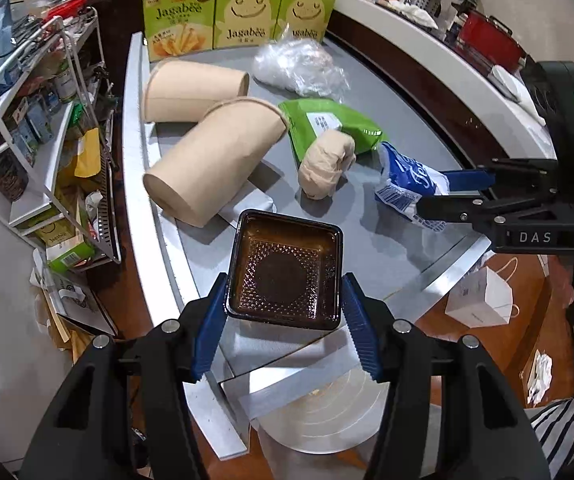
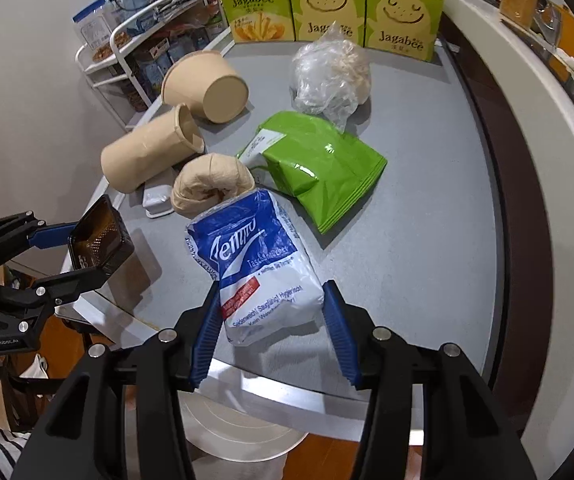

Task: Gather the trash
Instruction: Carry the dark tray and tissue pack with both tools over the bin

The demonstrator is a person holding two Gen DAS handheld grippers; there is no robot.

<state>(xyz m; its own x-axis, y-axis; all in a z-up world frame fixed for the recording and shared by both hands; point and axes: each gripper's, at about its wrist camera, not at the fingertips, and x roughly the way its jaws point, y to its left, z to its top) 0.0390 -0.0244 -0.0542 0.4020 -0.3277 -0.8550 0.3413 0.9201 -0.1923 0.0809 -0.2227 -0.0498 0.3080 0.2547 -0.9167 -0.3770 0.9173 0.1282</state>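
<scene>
The white packet point(image 2: 155, 199) lies mostly hidden under the nearer paper cup point(image 2: 149, 152) and the rolled beige wad point(image 2: 211, 188), so its kind cannot be told. The third Jagabee box point(image 1: 306, 14) is partly covered by the clear plastic bag point(image 1: 299, 66). The green pouch point(image 1: 329, 122) has label print too small to read. The striped sleeve point(image 1: 571, 432) is cut off by the picture's edge
</scene>
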